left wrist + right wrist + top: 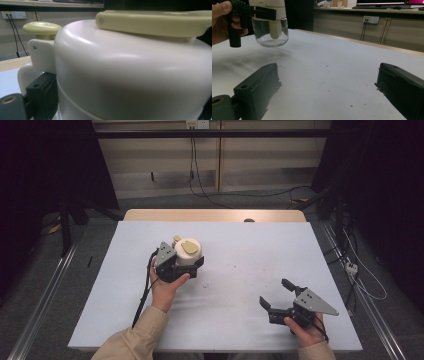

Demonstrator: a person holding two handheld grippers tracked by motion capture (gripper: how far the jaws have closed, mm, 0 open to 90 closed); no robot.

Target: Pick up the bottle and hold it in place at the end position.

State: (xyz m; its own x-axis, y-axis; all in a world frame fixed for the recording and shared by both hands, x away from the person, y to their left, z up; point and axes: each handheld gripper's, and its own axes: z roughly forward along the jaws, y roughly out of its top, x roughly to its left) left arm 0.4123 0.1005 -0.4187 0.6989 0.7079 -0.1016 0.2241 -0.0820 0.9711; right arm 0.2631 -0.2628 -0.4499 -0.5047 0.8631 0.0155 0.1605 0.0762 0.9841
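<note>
The left tongs [187, 265] are clamped around a small cream-white jug [188, 251], gripping it at the band where the opaque upper body meets the clear glass bowl [270, 32] below; from the right gripper view the jug appears to be held clear of the bench [240, 245], since its glass base hangs above a soft shadow on the grey surface, though the gap is hard to judge; inside the glass a pale column hangs down, and the bowl looks empty. In the left gripper view the cream body sits tight between the jaws, with a yellow handle [155, 22] lying flat across the lid and a yellow round knob [42, 28] at one side; both seem in their resting places, so I judge that nothing has been opened or pressed yet.

The jug is toward the left half of the bench, nearer the far edge than the near one. The right tongs [275, 295] rest close to the near right corner, jaws spread wide with bare bench between them, holding nothing, and well apart from the jug.

So the grasp and lift are done on the left side; what is left, by my reading, is whatever needs the second hand, such as working the handle or knob, or setting the jug down somewhere.
</note>
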